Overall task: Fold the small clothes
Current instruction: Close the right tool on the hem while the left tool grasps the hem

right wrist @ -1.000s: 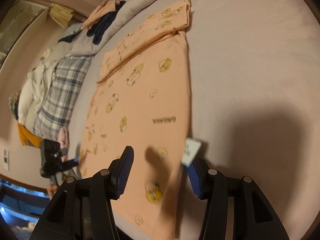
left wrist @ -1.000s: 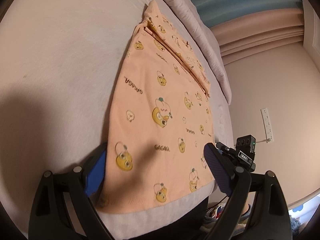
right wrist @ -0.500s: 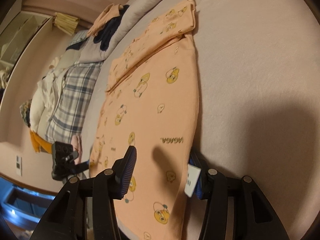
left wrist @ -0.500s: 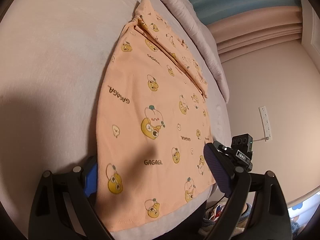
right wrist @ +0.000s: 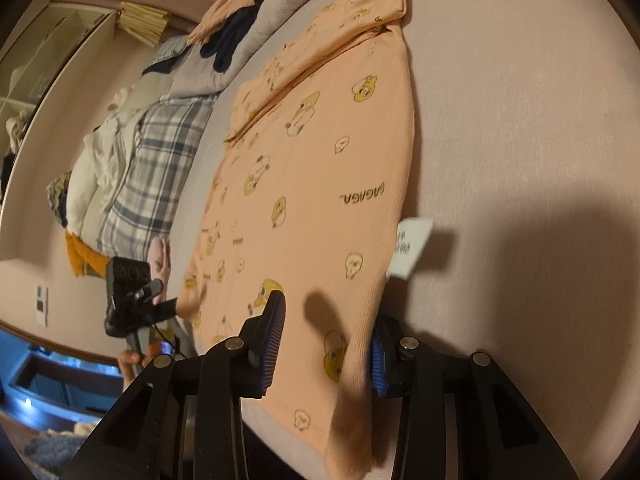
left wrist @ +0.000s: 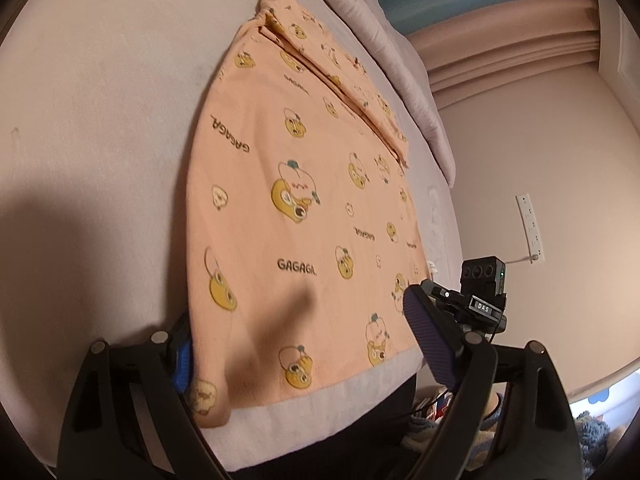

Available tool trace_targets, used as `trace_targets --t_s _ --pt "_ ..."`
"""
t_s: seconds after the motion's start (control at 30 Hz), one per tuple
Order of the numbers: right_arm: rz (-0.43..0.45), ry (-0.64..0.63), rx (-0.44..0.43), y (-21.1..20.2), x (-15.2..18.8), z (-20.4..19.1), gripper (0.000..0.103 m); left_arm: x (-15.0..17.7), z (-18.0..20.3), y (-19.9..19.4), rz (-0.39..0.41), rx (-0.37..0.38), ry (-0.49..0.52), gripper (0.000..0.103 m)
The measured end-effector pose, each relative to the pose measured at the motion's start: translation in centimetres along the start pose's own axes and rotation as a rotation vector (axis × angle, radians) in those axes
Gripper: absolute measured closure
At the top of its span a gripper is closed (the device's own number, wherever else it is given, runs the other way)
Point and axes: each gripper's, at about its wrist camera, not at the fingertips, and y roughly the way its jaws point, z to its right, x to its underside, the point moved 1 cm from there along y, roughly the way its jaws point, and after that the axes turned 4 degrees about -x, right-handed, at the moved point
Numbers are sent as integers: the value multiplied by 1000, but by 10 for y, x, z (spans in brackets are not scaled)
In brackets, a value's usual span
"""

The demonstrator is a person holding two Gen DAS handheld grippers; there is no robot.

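Open, bare pale-pink bed sheet [right wrist: 520, 128] right of the flat peach cartoon-print garment [right wrist: 320, 184], free for passing. Blocked along the far bed edge by a rumpled grey quilt [right wrist: 208, 68], a blue-and-white plaid cloth [right wrist: 148, 176] and dark navy clothing [right wrist: 236, 36]. White paper tag [right wrist: 410, 252] jutting from the garment's right edge.

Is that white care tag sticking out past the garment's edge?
Yes, the white tag juts from the peach garment onto the bed sheet.

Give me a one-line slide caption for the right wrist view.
Right hand-held gripper closing on the near corner of a peach cartoon-print cotton garment on a pale bedsheet.
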Motion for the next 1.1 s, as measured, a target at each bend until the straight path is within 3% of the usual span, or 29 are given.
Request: trace_targets --t_s 0.27,0.43,0.67,0.83,0.9,1.1 --pt "8 7 0 1 -1 1 65 1 0 -1 -2 -4 -9 18" --pt "19 5 16 2 1 2 77 1 3 1 2 -34 -10 24" --pt "20 -3 34 3 2 2 82 -1 3 4 0 -129 -19 44" --pt "28 -9 43 2 4 3 88 -2 1 6 4 -157 -28 53" --pt "33 -12 45 1 6 3 88 -2 0 5 7 -170 -31 62" --pt "36 -30 67 0 7 -1 88 -1 -2 5 11 -192 -42 70"
